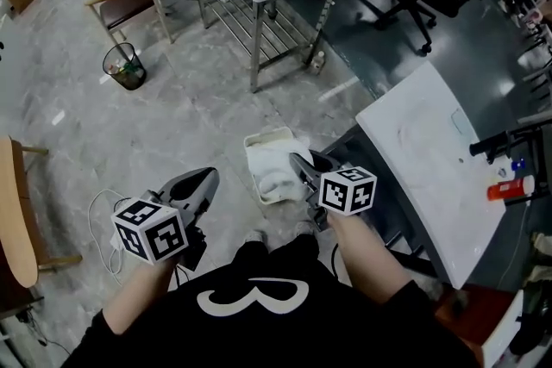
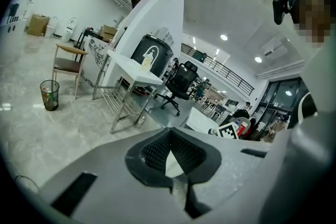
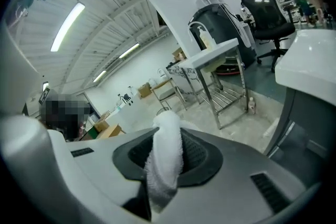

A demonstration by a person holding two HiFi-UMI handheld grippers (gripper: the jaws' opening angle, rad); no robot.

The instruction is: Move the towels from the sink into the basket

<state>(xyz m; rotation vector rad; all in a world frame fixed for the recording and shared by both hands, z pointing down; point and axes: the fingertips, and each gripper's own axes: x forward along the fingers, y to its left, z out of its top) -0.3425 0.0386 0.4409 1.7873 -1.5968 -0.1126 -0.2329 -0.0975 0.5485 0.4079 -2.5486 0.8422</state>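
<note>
Now the right gripper [image 1: 300,165] clamps a towel [image 3: 165,159] over the basket [image 1: 258,141]; left of the basket, the left gripper [image 1: 205,177] is closed, empty.

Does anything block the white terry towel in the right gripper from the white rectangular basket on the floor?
Nothing visible does. The right gripper holds the white terry towel right by the white rectangular basket, whose top is open.

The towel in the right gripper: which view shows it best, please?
The right gripper view: the towel stands large, pinched between the jaws. The head view shows only white cloth by the right gripper at the basket; the left gripper view, none.
</note>
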